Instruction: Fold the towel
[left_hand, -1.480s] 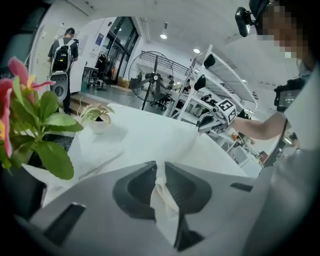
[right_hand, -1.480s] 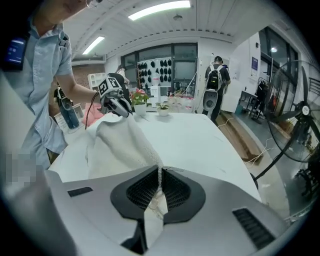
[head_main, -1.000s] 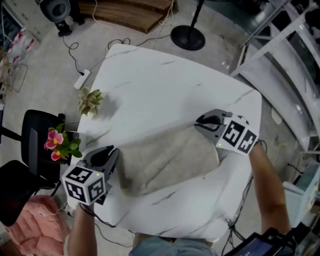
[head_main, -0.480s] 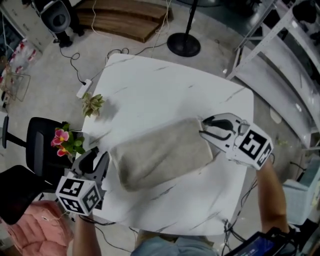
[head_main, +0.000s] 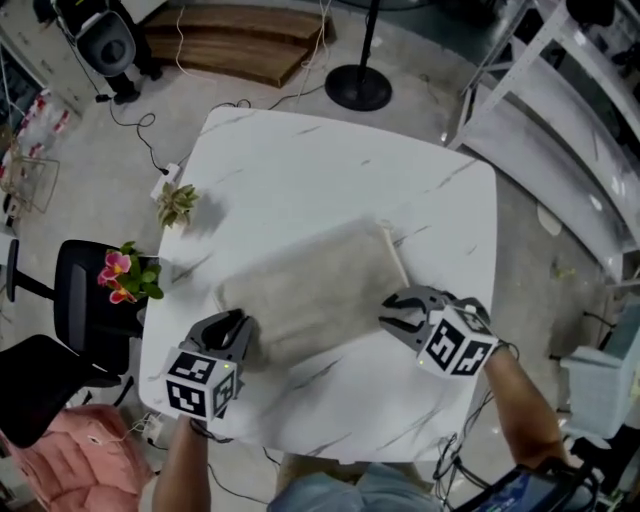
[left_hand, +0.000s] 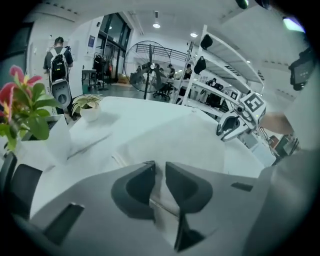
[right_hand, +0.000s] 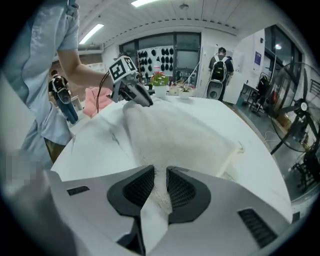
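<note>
White marble table (head_main: 330, 170) on grey concrete floor (head_main: 90, 150); potted plant (head_main: 177, 203) at its 9 o'clock edge, far half bare. Shelving (head_main: 560, 130) at 3 o'clock, stand base (head_main: 357, 88) at 12, chair (head_main: 85, 290) at 8. Towel (head_main: 310, 285) folded mid-table. Left gripper (head_main: 235, 322) and right gripper (head_main: 395, 318) each pinching a near corner, jaws just closed in on cloth.

Head view: steeply downward from above, taking in the whole tabletop (head_main: 330, 170). Left and right gripper views: low, close behind their own jaws, facing each other across the towel (head_main: 310, 290), shared by all three.
</note>
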